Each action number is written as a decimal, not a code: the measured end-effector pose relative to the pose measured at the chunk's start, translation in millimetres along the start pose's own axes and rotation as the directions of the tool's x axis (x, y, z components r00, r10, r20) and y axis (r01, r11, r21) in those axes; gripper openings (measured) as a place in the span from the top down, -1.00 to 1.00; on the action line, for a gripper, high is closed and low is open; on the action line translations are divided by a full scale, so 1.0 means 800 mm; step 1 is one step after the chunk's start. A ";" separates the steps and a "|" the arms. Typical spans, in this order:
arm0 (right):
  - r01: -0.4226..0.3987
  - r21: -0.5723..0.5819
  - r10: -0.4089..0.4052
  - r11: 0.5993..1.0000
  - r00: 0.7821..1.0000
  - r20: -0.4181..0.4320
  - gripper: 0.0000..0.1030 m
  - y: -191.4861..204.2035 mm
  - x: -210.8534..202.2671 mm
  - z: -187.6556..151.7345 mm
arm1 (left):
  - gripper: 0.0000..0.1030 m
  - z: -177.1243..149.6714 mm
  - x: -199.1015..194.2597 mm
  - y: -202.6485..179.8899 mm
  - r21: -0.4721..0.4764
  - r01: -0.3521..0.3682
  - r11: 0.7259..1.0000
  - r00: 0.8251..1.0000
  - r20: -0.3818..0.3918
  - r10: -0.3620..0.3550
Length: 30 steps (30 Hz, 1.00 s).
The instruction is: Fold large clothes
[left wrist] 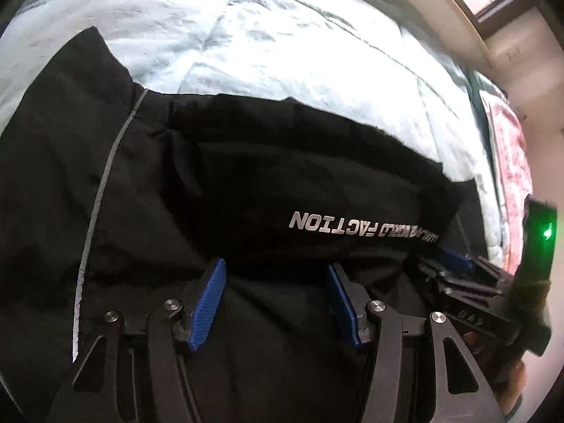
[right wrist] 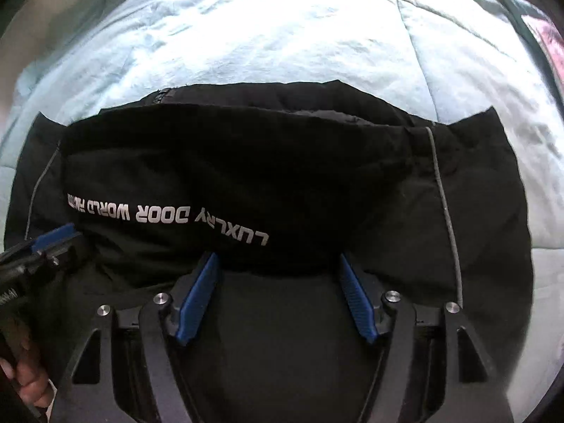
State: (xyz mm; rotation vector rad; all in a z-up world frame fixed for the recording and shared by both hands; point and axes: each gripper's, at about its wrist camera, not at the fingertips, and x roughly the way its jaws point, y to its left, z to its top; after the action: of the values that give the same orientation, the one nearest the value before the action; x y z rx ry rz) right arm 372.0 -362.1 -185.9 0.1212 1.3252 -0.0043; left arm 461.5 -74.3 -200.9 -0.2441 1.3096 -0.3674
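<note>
Left gripper (left wrist: 276,275), bottom centre of its view: jaws spread, black jacket (left wrist: 197,183) fabric bunched between the blue pads (left wrist: 206,305); a grip cannot be told. Jacket fills lower frame on pale quilt (left wrist: 246,35), lettering (left wrist: 359,227) right of centre. Right gripper (right wrist: 278,269): jaws likewise spread over the jacket (right wrist: 317,176), grip unclear.

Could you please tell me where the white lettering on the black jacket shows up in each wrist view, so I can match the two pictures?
Left wrist view: the white lettering runs right of centre, upside down, just above and right of the left tool.
Right wrist view: the white lettering runs left of centre, upside down, above and left of the right tool.
Shared landmark: the pale blue quilt behind the black jacket.
</note>
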 end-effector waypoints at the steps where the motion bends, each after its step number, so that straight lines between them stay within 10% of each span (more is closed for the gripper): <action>1: -0.007 0.008 0.007 1.000 1.000 -0.001 -0.35 0.000 -0.004 -0.001 | -0.15 -0.001 -0.010 -0.001 0.019 -0.003 1.000 1.000 0.005 0.002; 10: -0.065 -0.183 0.087 0.981 0.990 0.113 -0.31 0.012 -0.136 -0.097 | -0.16 -0.081 -0.129 -0.039 0.231 0.031 0.972 0.996 0.075 -0.050; 16: -0.030 -0.081 0.025 0.996 0.998 -0.064 -0.30 -0.010 -0.052 -0.145 | -0.16 -0.125 -0.050 -0.010 0.169 -0.021 0.985 0.998 -0.062 0.032; 22: 0.063 -0.082 -0.063 0.995 0.998 0.006 -0.30 0.007 -0.039 -0.151 | -0.65 -0.120 -0.034 -0.007 0.099 0.034 0.995 0.999 -0.018 -0.032; 30: 0.041 0.021 -0.044 0.999 0.989 0.141 -0.34 -0.019 -0.065 -0.191 | -0.77 -0.124 -0.026 -0.040 0.146 -0.005 0.989 1.000 -0.001 0.005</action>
State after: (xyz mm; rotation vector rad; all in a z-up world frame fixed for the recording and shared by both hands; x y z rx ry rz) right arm 210.3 -366.8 -173.0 0.1062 1.1857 -0.0601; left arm 356.6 -92.7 -194.7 -0.1174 1.2775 -0.4576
